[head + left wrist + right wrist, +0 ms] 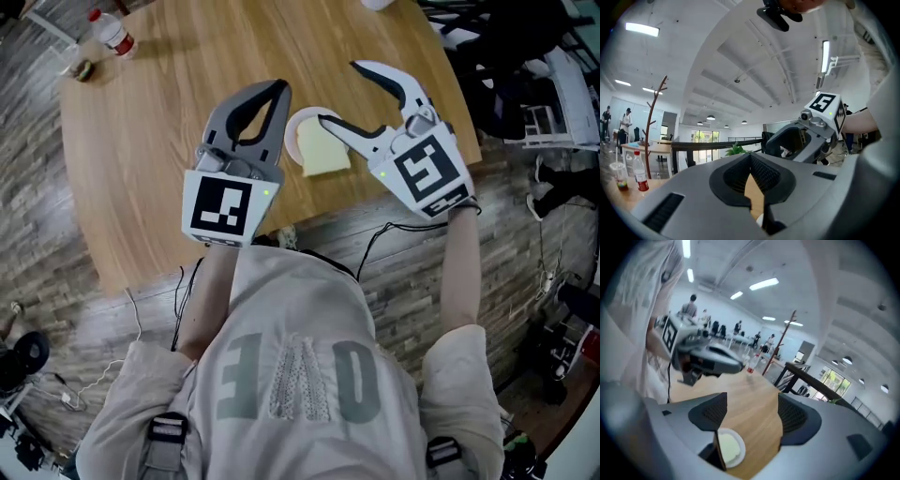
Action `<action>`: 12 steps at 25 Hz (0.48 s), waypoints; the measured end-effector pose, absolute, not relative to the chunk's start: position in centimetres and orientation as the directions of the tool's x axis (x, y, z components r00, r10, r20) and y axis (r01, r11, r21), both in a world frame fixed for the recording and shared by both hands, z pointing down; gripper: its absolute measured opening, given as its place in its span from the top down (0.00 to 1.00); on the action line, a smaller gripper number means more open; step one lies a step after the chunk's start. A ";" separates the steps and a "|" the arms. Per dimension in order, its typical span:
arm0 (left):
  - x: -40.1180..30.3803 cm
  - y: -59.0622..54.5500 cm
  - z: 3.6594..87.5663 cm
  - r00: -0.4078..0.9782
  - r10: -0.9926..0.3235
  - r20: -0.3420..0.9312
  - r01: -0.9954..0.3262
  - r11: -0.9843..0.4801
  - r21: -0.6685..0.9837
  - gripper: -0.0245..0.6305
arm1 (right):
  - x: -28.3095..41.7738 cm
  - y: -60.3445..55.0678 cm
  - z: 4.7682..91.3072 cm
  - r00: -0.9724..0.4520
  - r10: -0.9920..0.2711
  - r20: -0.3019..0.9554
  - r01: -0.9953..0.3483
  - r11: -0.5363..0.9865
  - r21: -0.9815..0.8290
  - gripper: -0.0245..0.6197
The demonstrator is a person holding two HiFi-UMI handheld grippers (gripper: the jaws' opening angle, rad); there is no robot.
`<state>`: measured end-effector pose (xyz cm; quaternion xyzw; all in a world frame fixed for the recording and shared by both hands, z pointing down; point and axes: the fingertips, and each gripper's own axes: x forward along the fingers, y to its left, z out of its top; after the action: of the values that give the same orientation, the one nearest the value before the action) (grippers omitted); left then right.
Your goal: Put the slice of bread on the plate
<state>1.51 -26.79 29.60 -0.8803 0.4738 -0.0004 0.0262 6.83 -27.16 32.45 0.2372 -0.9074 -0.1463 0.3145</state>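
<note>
Since the slice of bread [324,150] already lies on the plate [291,136], your task looks done: right gripper [342,92] over the plate with jaws wide apart and empty, left gripper [277,91] beside the plate, jaws closed on nothing.

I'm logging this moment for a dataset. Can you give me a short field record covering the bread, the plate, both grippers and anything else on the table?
bread: slice of bread lies on the plate
plate: white plate, near the wooden table's front edge
left gripper: shut, empty
right gripper: open, nothing between its jaws
other: bottle at the far left corner
</note>
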 end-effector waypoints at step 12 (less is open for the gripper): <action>4.2 -25.0 22.7 0.593 -0.789 -0.163 -0.805 -0.580 -0.122 0.95 | 16.9 -22.5 21.1 -0.516 -0.825 -0.229 -0.848 0.531 -0.002 0.94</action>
<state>4.15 -24.96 22.74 -0.8877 0.4489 0.0455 0.0916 16.90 -22.45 21.12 0.4813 -0.8689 -0.0548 -0.1012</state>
